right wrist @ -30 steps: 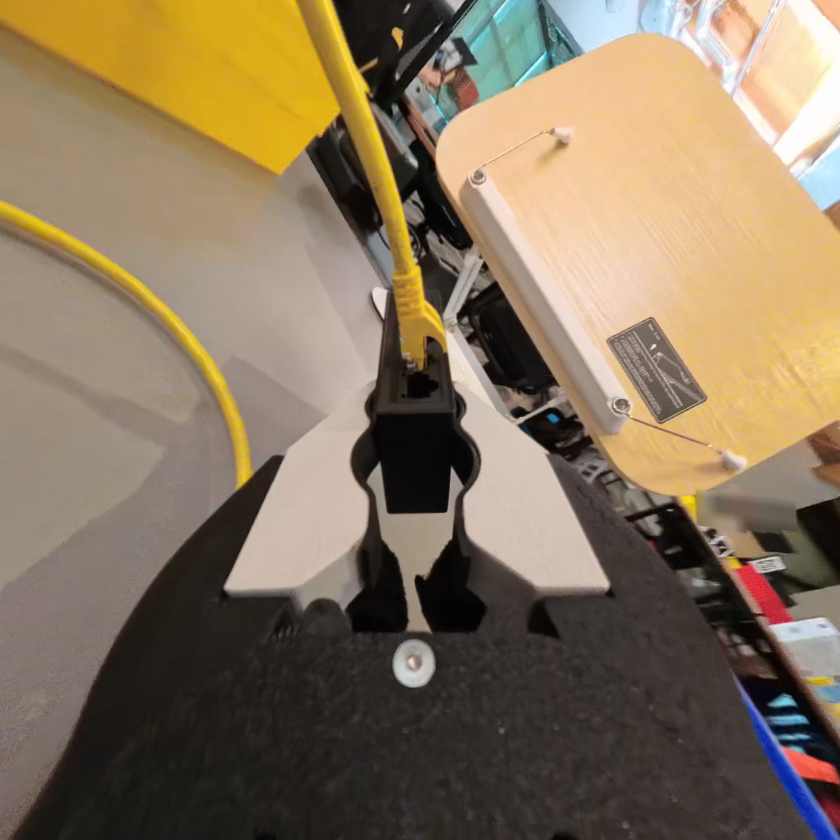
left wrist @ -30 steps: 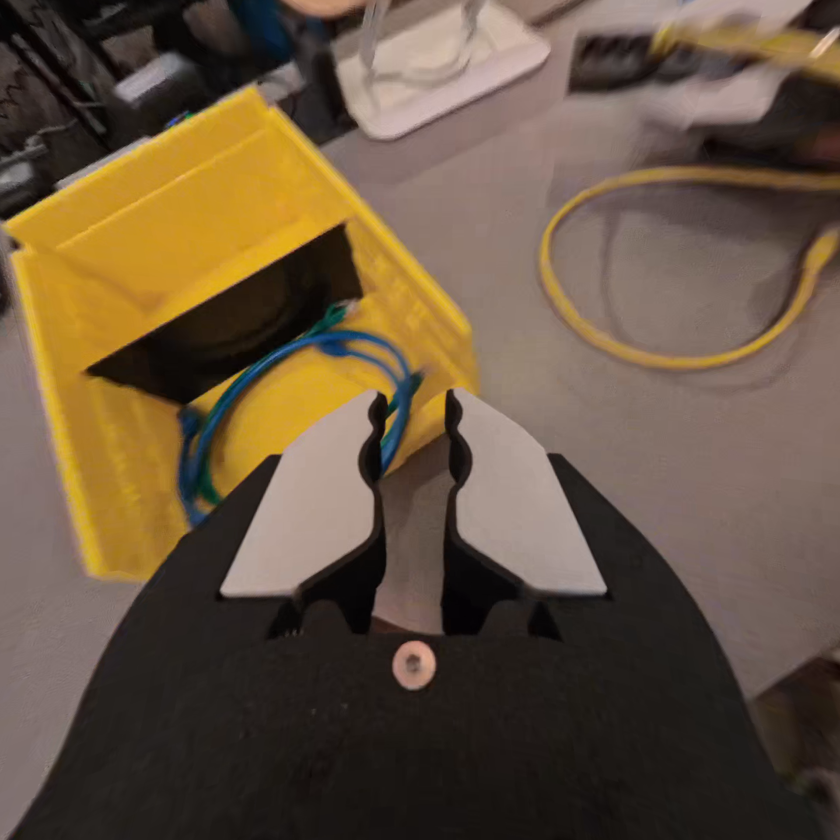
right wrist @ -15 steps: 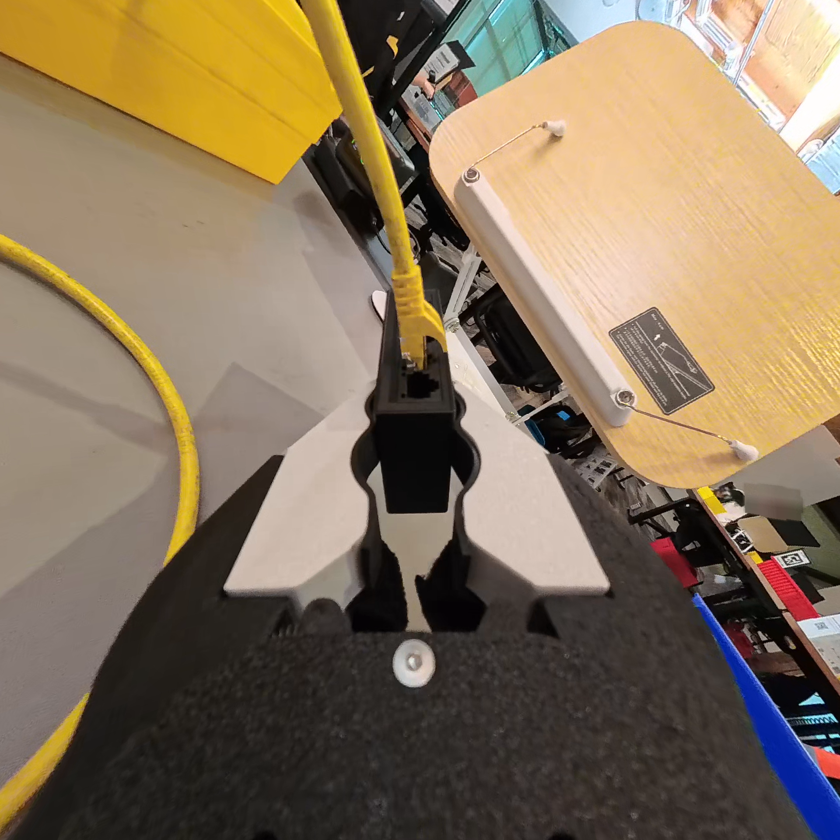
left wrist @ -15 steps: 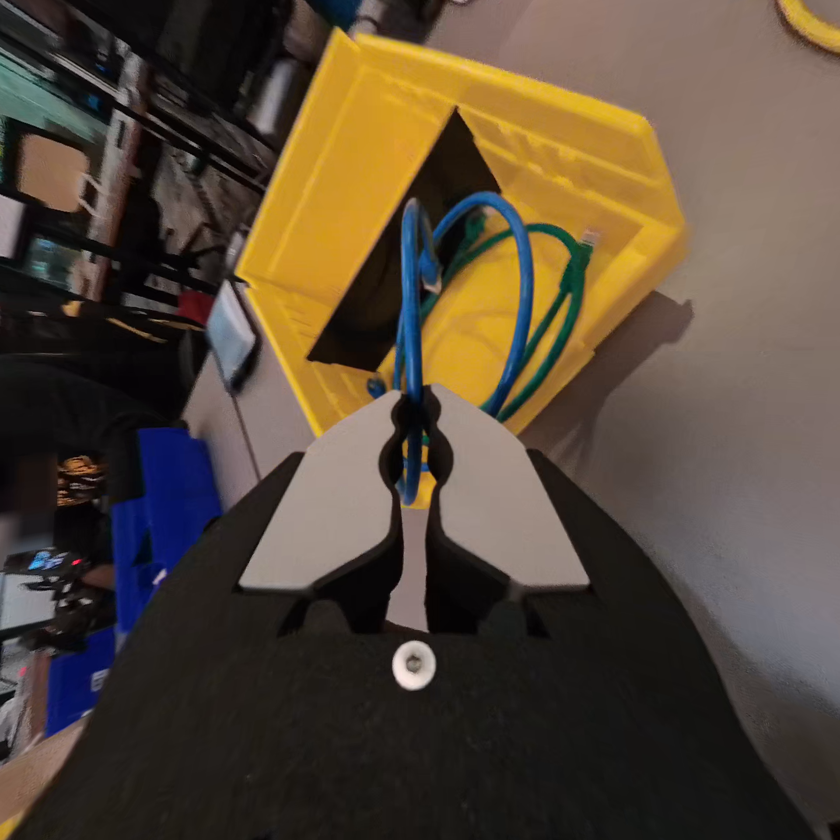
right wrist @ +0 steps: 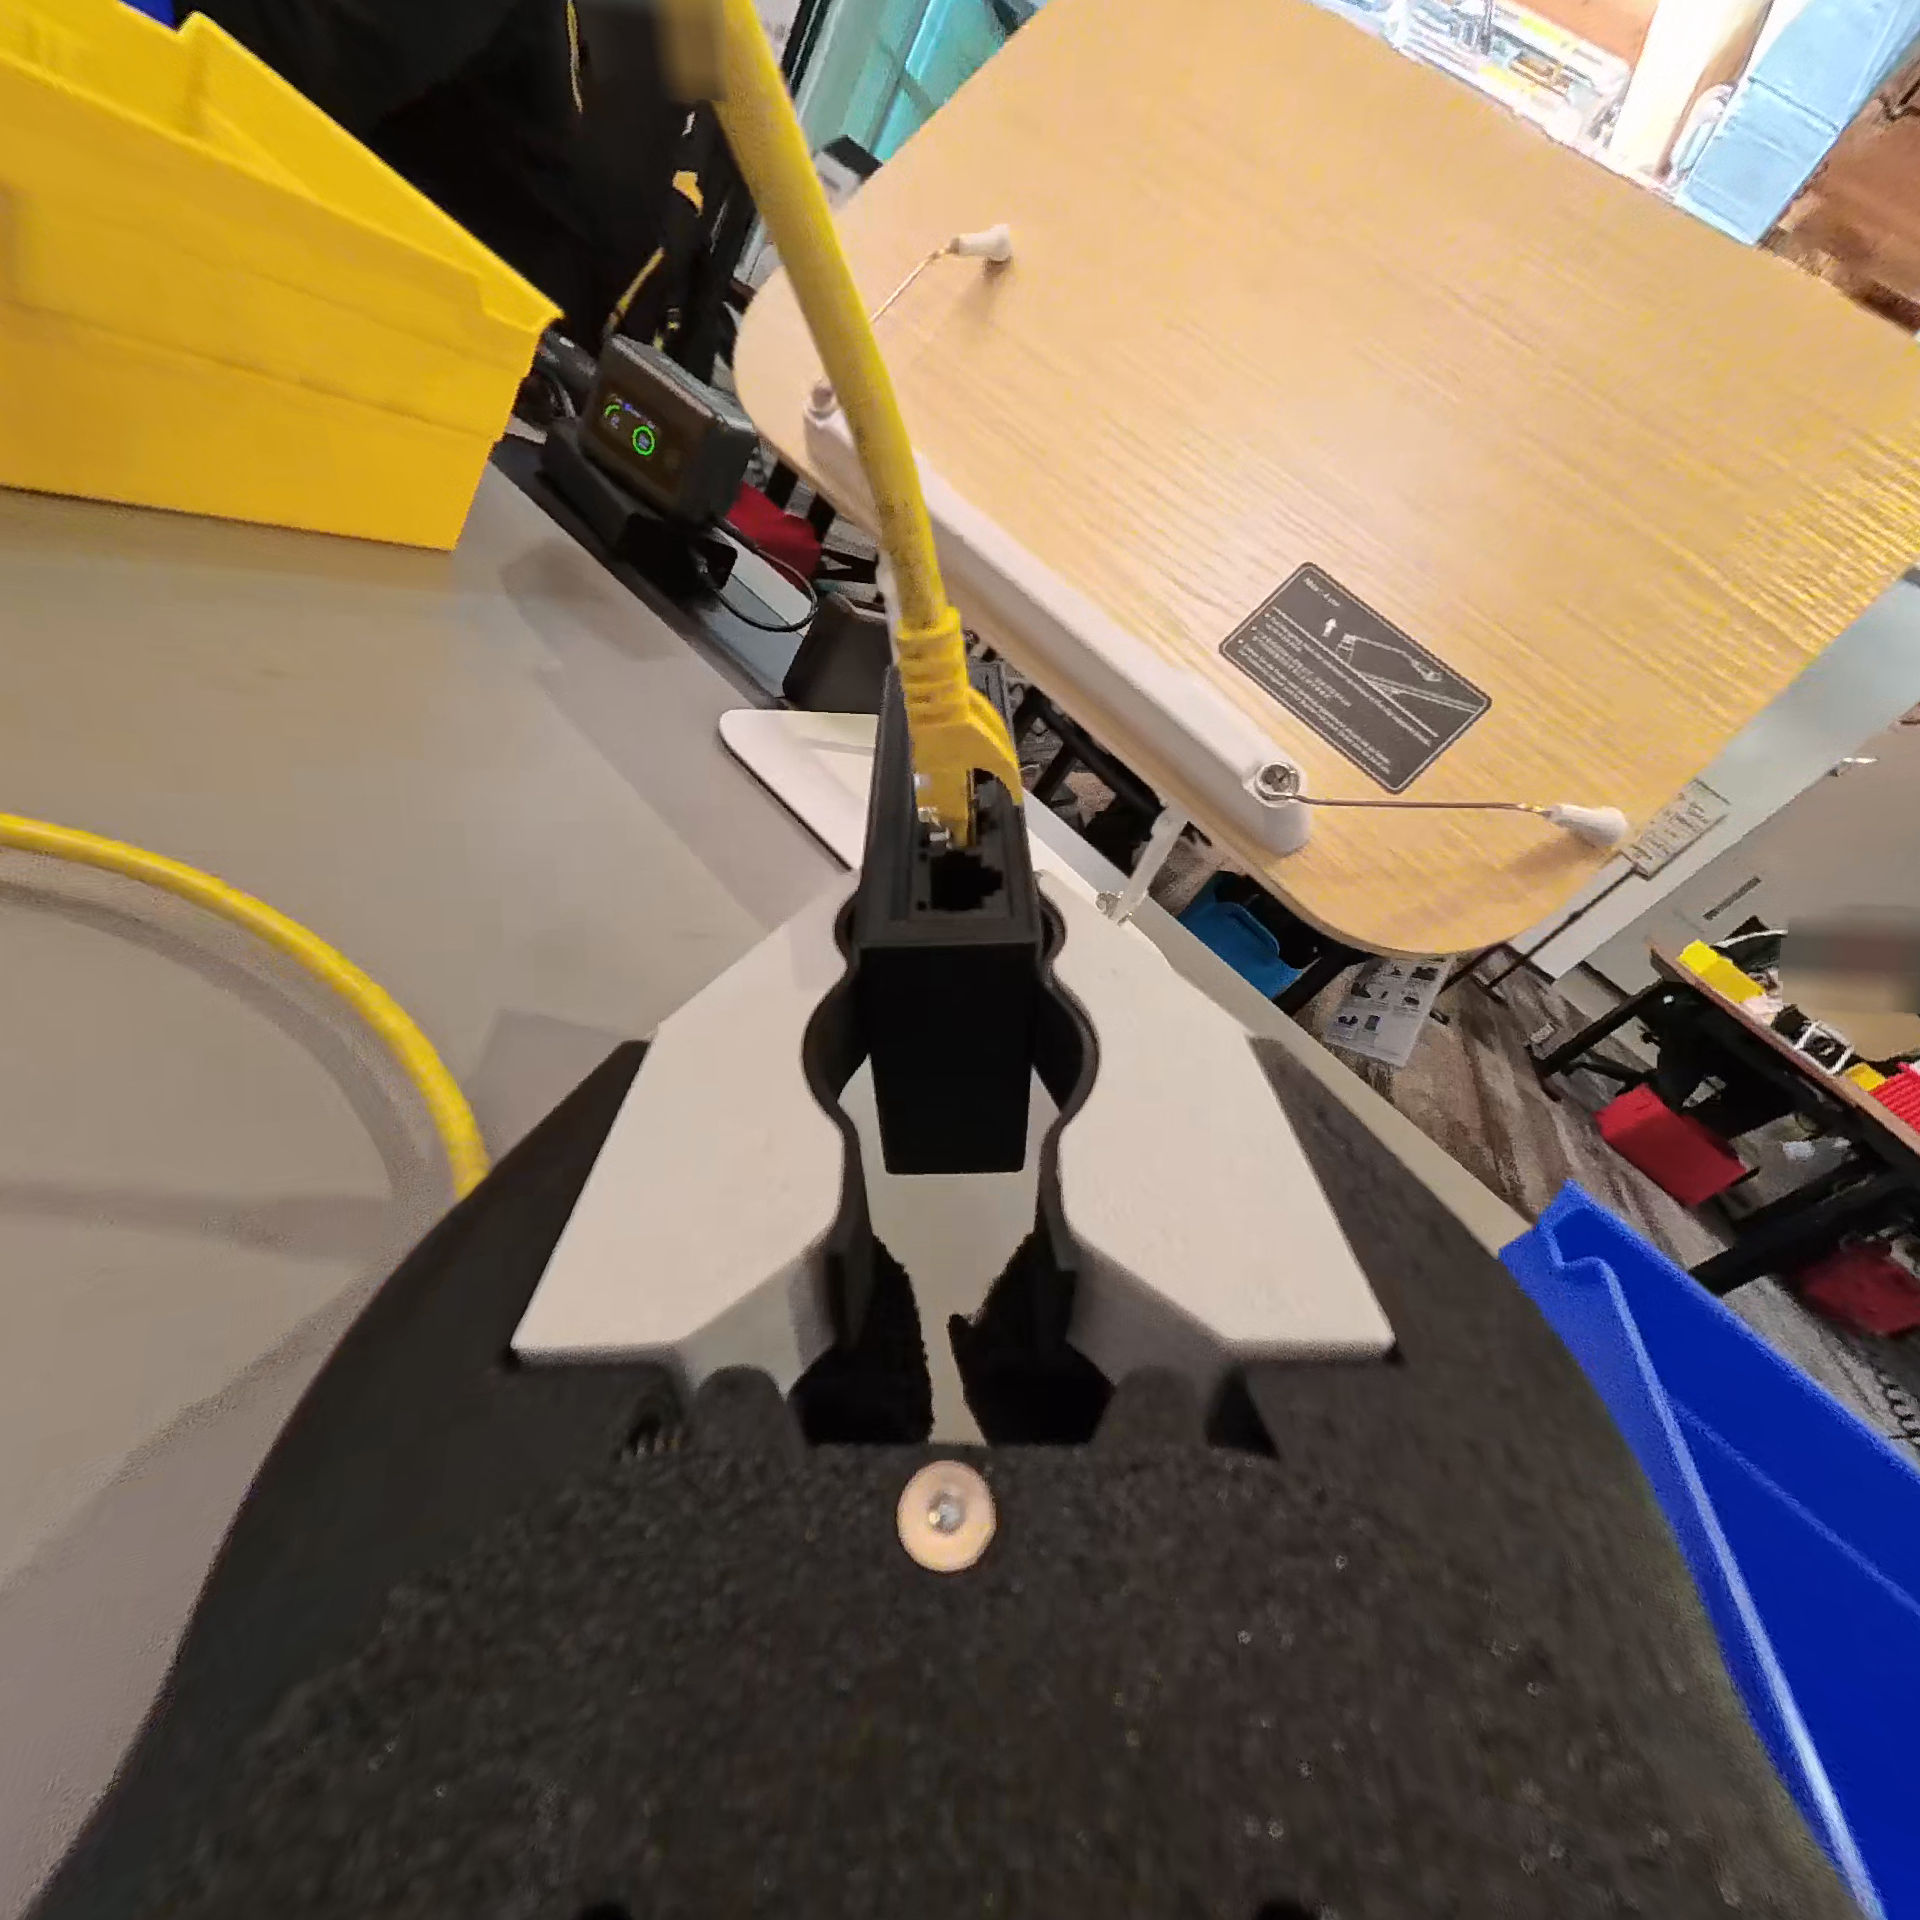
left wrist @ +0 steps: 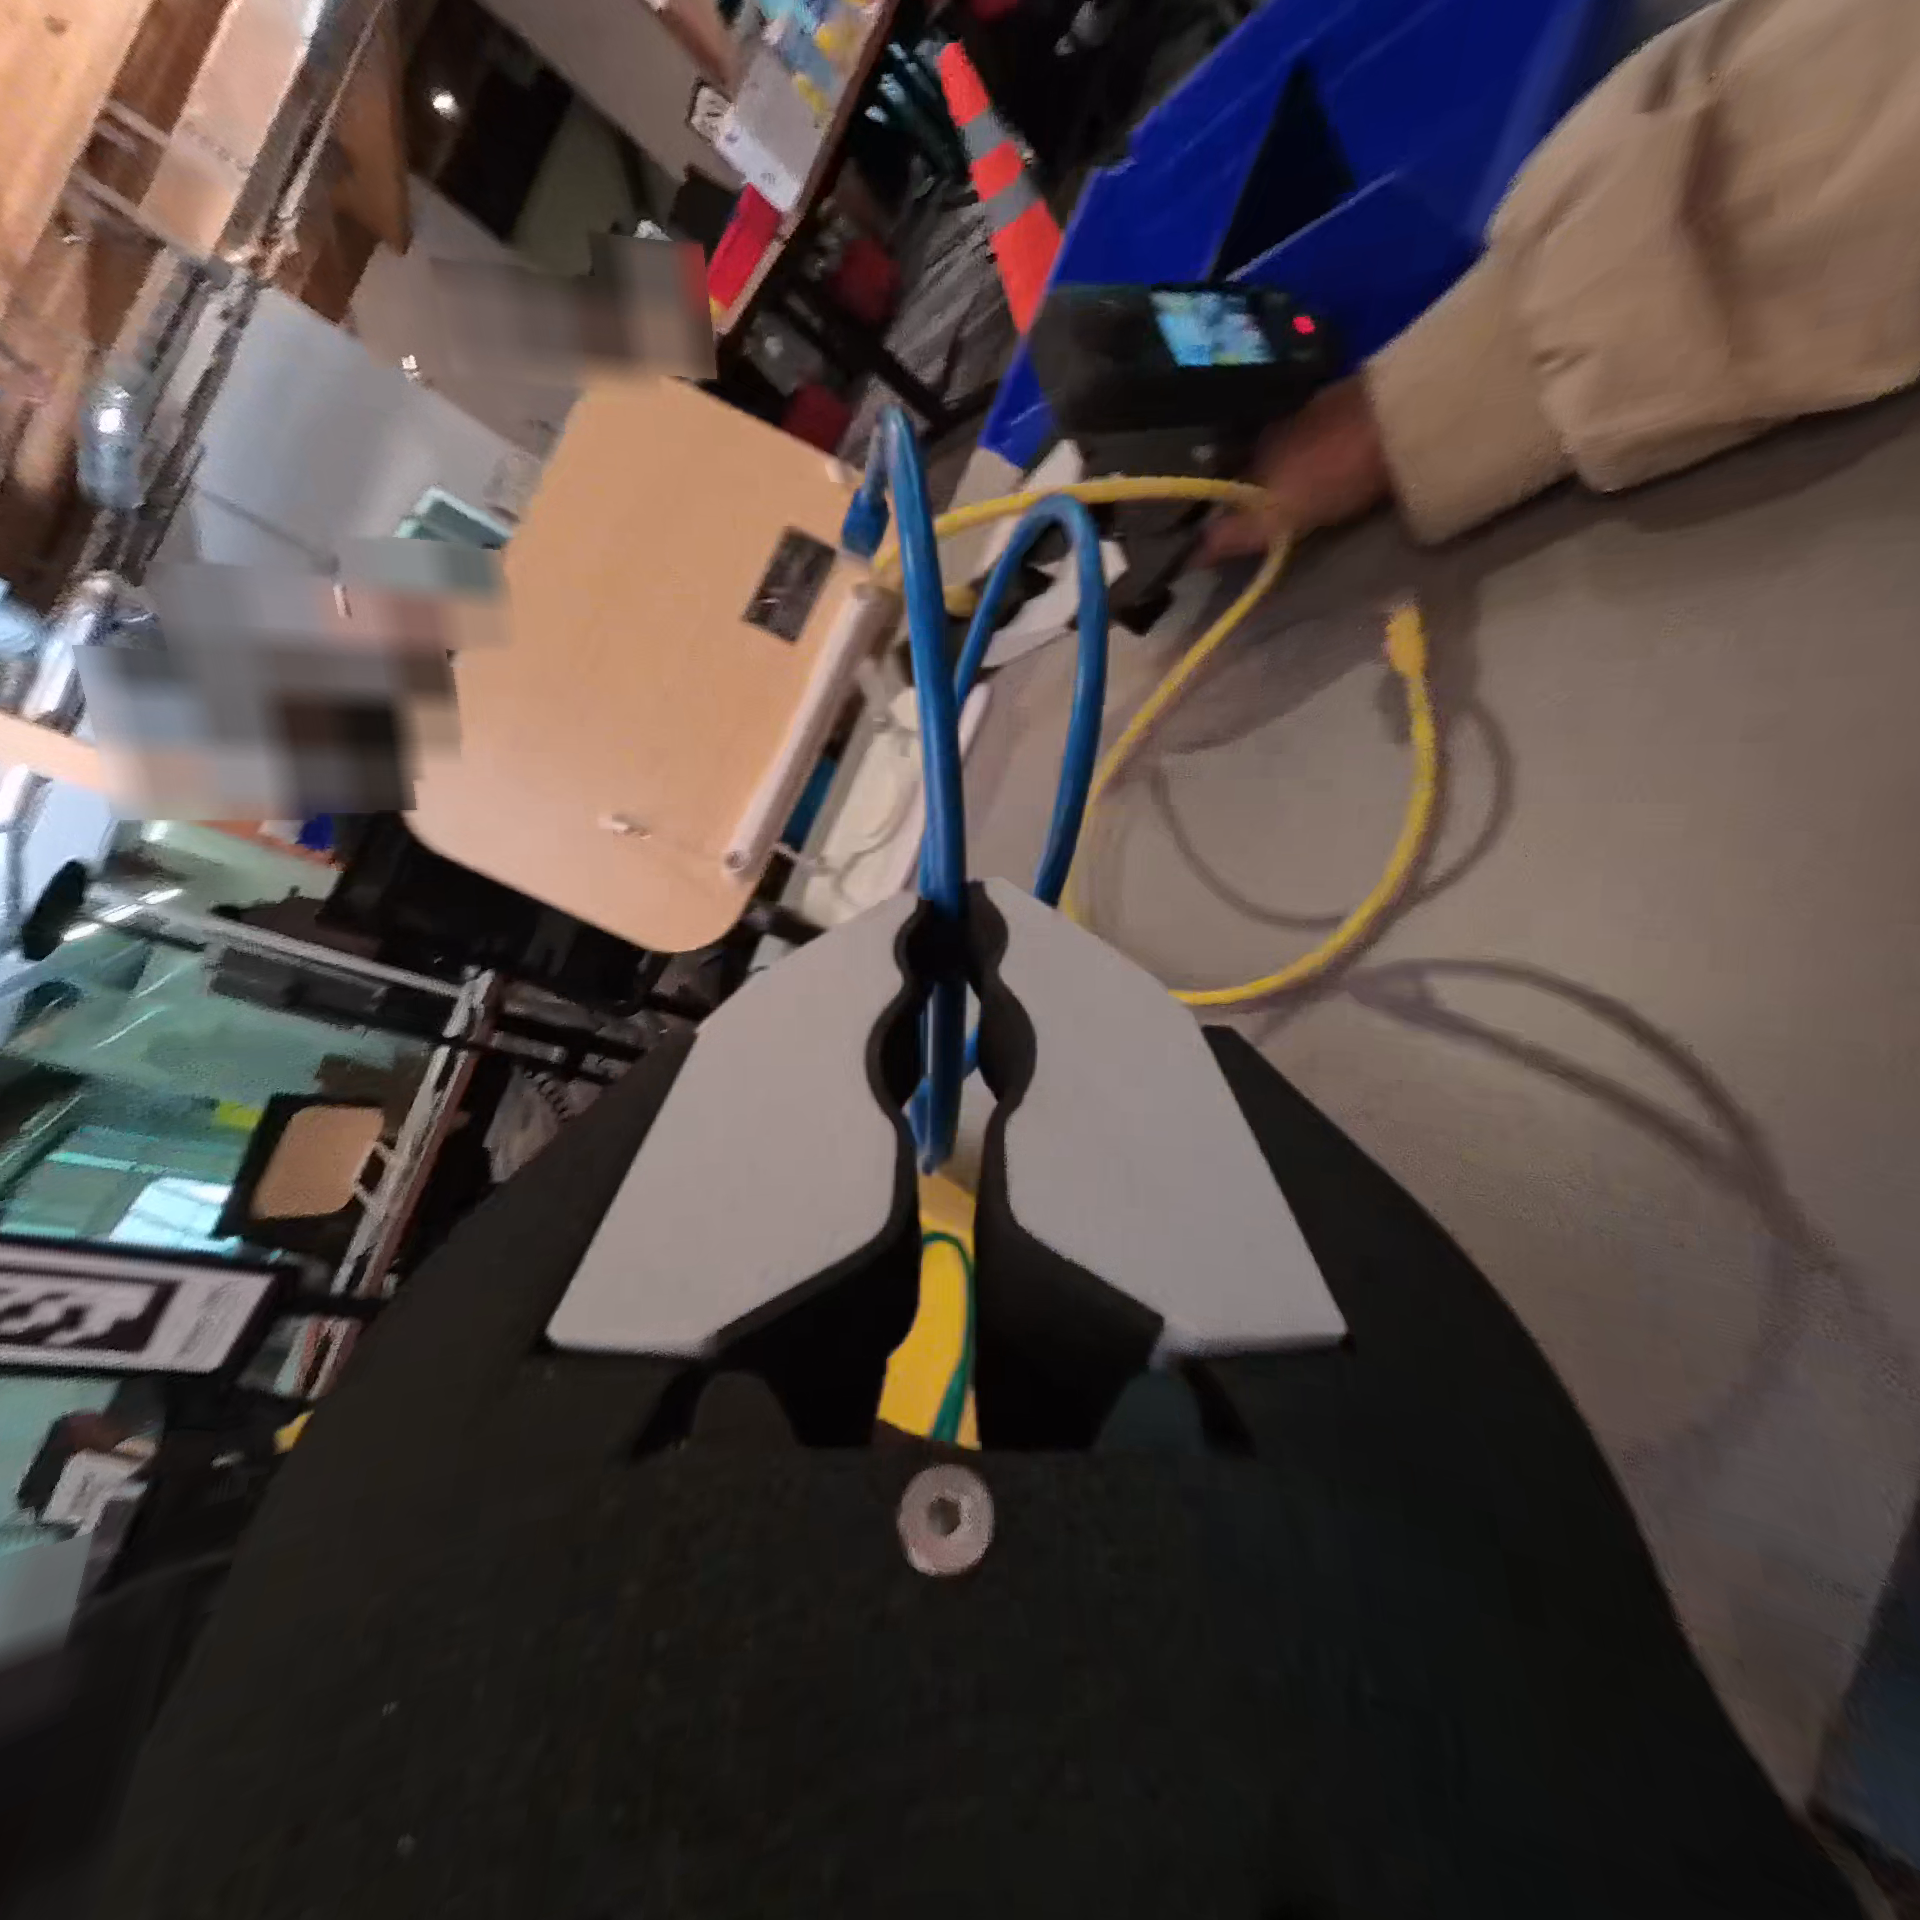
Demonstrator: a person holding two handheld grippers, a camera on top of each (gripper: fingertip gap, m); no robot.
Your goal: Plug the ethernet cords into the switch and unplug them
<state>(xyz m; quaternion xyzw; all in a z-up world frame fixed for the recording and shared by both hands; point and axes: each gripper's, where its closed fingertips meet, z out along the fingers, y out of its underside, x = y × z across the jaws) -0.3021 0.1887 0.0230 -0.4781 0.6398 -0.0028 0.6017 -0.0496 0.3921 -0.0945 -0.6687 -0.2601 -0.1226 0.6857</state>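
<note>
Left gripper (left wrist: 948,914) pinches blue cord (left wrist: 935,727); right gripper (right wrist: 948,925) clamps switch (right wrist: 951,1023) (yellow cord (right wrist: 831,312) plugged).

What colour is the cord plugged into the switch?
Yellow cord in the black switch; clearest in the right wrist view.

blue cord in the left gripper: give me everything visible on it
The blue cord is a thin, glossy round ethernet cable, pinched between the closed jaws of the left gripper near its tips. Above the grip it rises to a blue booted plug that hangs free, plugged into nothing. A second strand arcs up in a loop and comes back down beside the gripper. A short stretch shows below the pinch, between the fingers. It is slightly motion-blurred.
</note>
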